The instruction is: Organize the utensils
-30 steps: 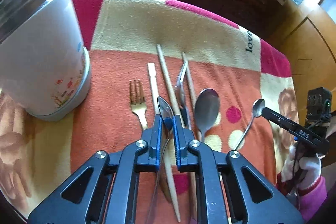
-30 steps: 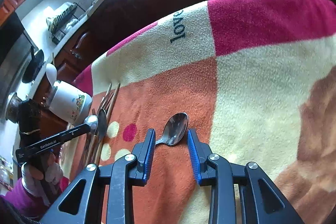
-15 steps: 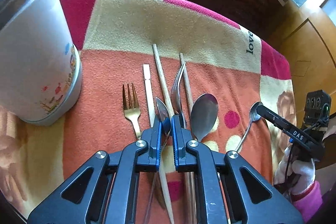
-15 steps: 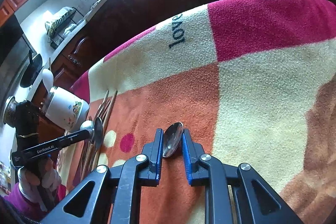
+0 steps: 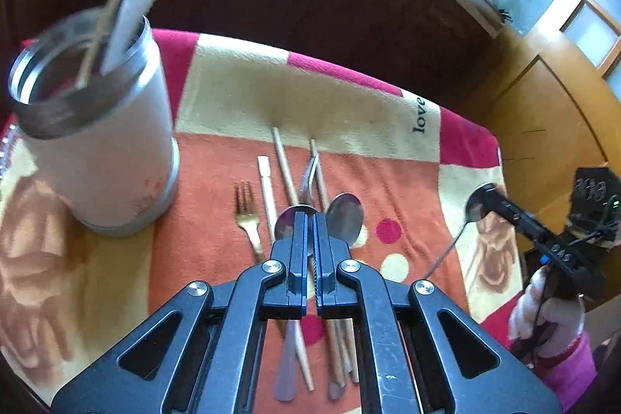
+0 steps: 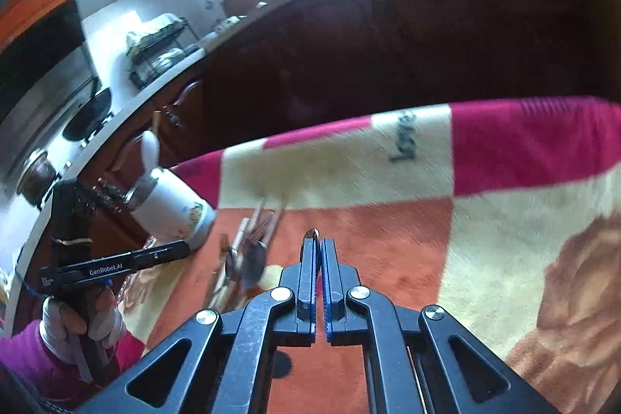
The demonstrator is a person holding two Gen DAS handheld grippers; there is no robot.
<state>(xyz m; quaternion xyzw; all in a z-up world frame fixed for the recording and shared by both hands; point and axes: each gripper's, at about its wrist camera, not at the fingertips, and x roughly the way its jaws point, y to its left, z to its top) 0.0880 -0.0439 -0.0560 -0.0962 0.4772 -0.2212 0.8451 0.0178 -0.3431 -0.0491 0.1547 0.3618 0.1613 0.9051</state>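
Blanket (image 5: pixel 240 96): patchwork fleece in cream, orange and magenta, spread over the counter as a soft working surface. The word "love" is printed on a cream patch at the far right edge.

Canister (image 5: pixel 104 150): white, with a metal rim and a small cartoon print near its base, standing upright at the far left of the blanket. It already holds a white spoon and what look like chopsticks, so I judge it to be the collecting pot for the utensils.

Utensil row (image 5: pixel 295 189): laid side by side at mid-blanket, handles toward the near edge, presumably for easy picking one at a time. Left to right: a gold fork (image 5: pixel 245 208), a flat pale stick, wooden chopsticks, a silver fork, a large spoon (image 5: pixel 345 216).

Left claw (image 5: pixel 309 231): jaws have just been closing and are now shut on a silver spoon (image 5: pixel 289 222). Its bowl shows to the left of the tips, and its handle trails toward the near edge under the claw.

Right claw (image 6: pixel 317 249): jaws have just been closing and now clamp a small spoon (image 6: pixel 311 233) edge-on, held over the orange patch. In the left view its thin handle hangs down free. Gloved hands and pink sleeves carry both tools. "GenRobot.AI" reads on the left claw's finger.
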